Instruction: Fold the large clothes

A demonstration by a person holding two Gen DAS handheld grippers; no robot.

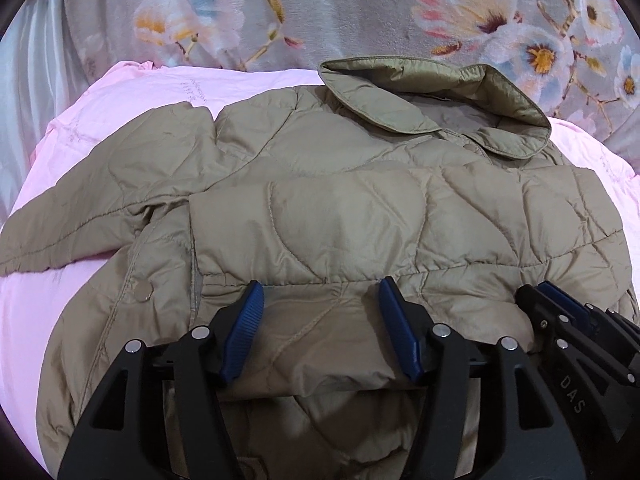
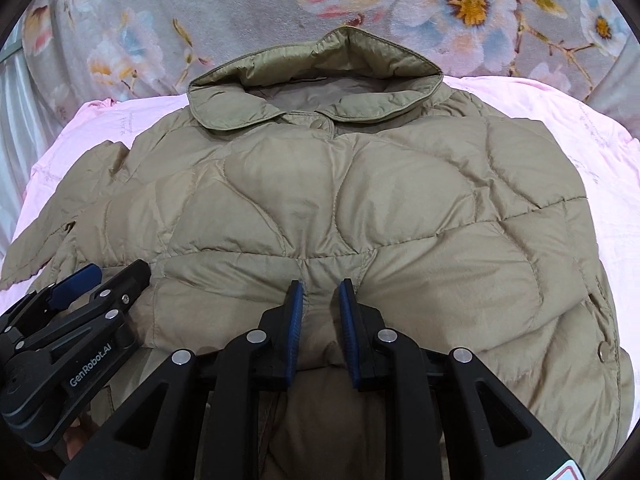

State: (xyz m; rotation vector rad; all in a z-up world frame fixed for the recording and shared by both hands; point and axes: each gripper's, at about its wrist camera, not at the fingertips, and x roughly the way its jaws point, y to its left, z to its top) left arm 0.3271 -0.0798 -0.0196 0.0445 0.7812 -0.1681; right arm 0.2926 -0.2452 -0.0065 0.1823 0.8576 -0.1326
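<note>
A khaki quilted jacket [image 1: 320,200] [image 2: 320,200] lies front up on a pink sheet [image 1: 120,92], its collar [image 2: 320,80] at the far end. Its near hem is folded up over the body. My left gripper [image 1: 320,284] sits at that folded edge with its jaws wide, and puffy fabric bulges loosely between the blue pads [image 1: 248,320]. My right gripper [image 2: 322,282] is shut on a narrow pinch of the same edge, with creases radiating from it. Each gripper shows in the other's view, close beside it: the right gripper [image 1: 536,290] and the left gripper [image 2: 118,268].
A sleeve [image 1: 80,220] sprawls out to the left over the pink sheet [image 2: 600,200]. Beyond the collar lies a grey floral blanket [image 1: 320,12] [image 2: 200,8]. A pale satin cloth [image 1: 28,80] shows at the far left. A snap button [image 2: 603,347] sits on the jacket's right edge.
</note>
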